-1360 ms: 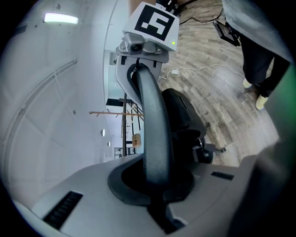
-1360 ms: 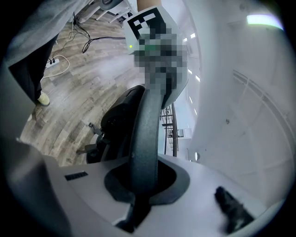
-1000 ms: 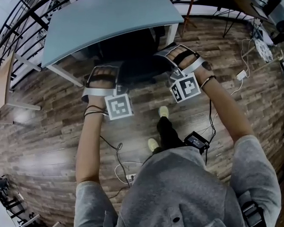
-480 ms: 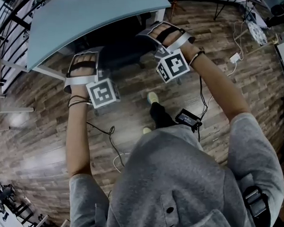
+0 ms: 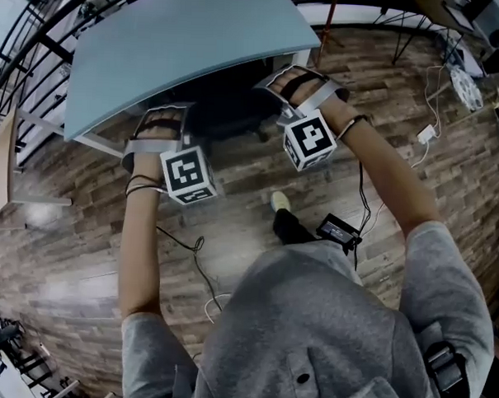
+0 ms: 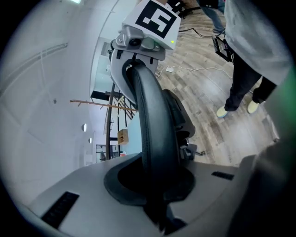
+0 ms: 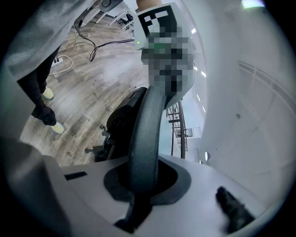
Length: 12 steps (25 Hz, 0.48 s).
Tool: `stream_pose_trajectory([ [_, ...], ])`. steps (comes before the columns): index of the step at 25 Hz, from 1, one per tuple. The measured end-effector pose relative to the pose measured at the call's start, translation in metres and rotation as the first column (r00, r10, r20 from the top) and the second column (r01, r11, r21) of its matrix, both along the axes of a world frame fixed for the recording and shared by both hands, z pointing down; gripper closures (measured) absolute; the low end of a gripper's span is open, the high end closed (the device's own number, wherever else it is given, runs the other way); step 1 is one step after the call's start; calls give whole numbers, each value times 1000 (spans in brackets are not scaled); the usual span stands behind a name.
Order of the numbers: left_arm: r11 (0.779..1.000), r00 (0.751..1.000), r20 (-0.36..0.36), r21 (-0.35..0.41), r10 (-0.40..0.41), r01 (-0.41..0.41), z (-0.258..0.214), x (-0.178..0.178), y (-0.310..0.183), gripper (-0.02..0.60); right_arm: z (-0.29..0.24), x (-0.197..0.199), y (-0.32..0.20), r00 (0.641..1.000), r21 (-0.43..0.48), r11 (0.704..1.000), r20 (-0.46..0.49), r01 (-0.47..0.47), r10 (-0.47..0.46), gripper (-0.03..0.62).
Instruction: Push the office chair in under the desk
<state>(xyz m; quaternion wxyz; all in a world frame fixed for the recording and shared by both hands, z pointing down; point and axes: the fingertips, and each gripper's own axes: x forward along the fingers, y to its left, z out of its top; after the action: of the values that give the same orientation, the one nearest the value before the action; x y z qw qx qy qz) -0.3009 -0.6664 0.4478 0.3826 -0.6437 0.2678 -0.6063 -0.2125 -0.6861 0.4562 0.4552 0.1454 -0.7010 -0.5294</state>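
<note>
The black office chair [image 5: 228, 111] stands mostly beneath the light blue desk [image 5: 174, 42], only its back part showing in the head view. My left gripper [image 5: 159, 131] and right gripper [image 5: 301, 87] sit at the two ends of the chair's backrest rim, close to the desk's front edge. In the left gripper view my left gripper [image 6: 159, 187] is shut on the curved black rim [image 6: 152, 115], with the other gripper at its far end. The right gripper [image 7: 141, 185] is shut on the same rim [image 7: 148, 129] in the right gripper view.
A white desk leg [image 5: 99, 142] stands left of the chair. Cables and a black power adapter [image 5: 339, 231] lie on the wooden floor by the person's shoe [image 5: 280, 202]. A white plug block [image 5: 426, 132] lies to the right. Black railings run along the left.
Both grippers have gone forward with the backrest, and more of the chair now lies under the desk top. Both grips have held.
</note>
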Motion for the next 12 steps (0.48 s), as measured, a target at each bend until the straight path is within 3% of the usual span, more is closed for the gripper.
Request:
stream_pose_trajectory([
  [5,993,999,-8,-111,-32,31,4,-12,-28,503,1,-10,-29,999,-36,999,-36,-16,15,563],
  [12,991,999,0,-128,-45,45,8,-19,-71,500,3,-18,-74,1000,-38,999,-25,-18,17,563],
])
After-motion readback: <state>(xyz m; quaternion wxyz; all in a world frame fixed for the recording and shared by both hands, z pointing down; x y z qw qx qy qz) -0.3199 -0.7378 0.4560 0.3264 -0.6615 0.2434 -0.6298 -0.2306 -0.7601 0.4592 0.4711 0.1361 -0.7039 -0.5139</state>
